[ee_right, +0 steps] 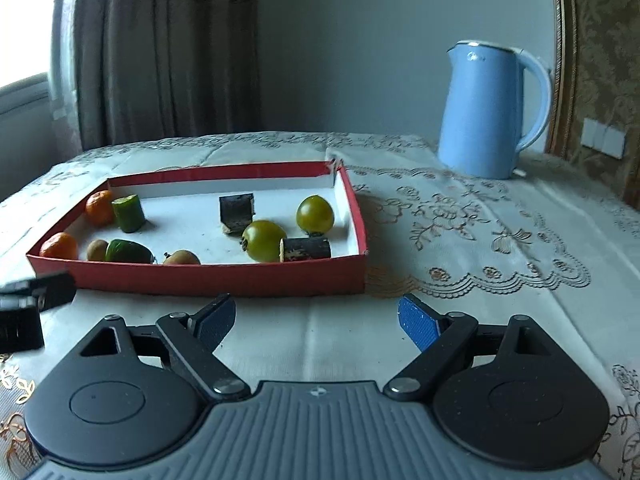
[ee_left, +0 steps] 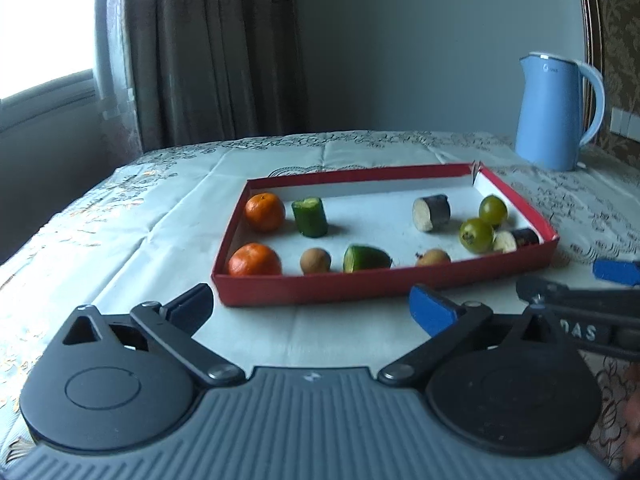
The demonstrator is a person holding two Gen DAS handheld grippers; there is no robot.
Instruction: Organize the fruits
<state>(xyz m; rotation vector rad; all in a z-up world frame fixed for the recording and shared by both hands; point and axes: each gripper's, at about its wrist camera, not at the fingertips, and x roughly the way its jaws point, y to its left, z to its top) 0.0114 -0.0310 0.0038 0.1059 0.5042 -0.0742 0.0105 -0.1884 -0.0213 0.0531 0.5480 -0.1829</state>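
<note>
table: lace cloth | on it: red tray, blue kettle

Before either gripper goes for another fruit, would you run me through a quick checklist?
1. Left gripper open, nothing between its fingers: ok.
2. Right gripper open and empty: ok.
3. Red tray flat on the tablecloth: ok.
4. All fruit inside the tray: not ok, a small brown fruit lies outside its right wall.
5. Blue kettle apart from the tray: ok.
</note>
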